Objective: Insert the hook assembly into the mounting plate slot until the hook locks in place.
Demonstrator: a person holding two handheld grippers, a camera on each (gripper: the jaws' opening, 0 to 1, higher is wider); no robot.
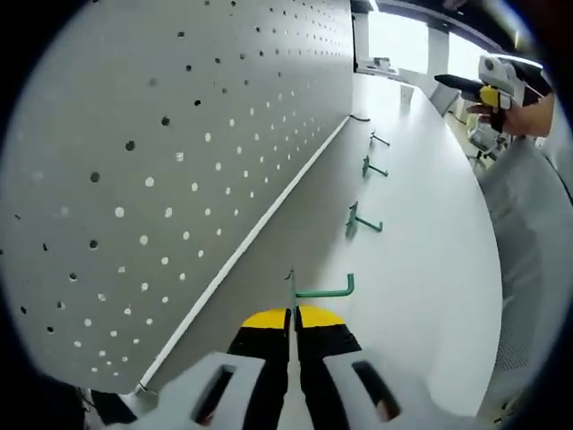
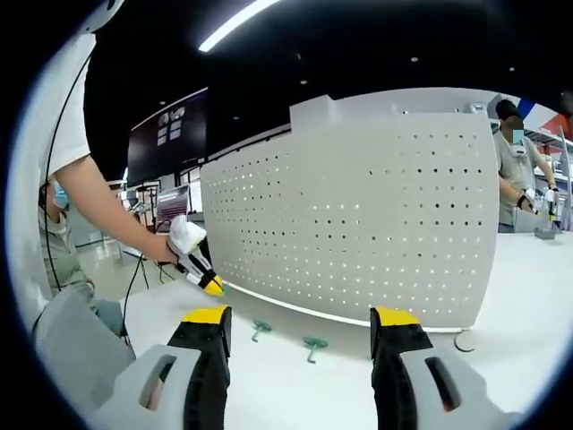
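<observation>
- The left gripper (image 1: 294, 333) has its yellow-tipped jaws clenched on the back plate of a green hook (image 1: 324, 290), held low over the white table (image 1: 430, 269) just beside the foot of the pegboard (image 1: 179, 161)
- Further along the table, three more green hooks (image 1: 363, 221) lie in a row near the pegboard's base
- In the right gripper view, the right gripper (image 2: 303, 333) hovers with jaws spread wide and nothing between them, facing the perforated pegboard (image 2: 358, 224)
- Two green hooks (image 2: 314, 345) lie on the table (image 2: 519, 296) before the board
- A person's hand (image 2: 166, 251) holds the left gripper (image 2: 213, 287) at the board's lower left corner
- Another person (image 2: 517, 166) stands at the far right
</observation>
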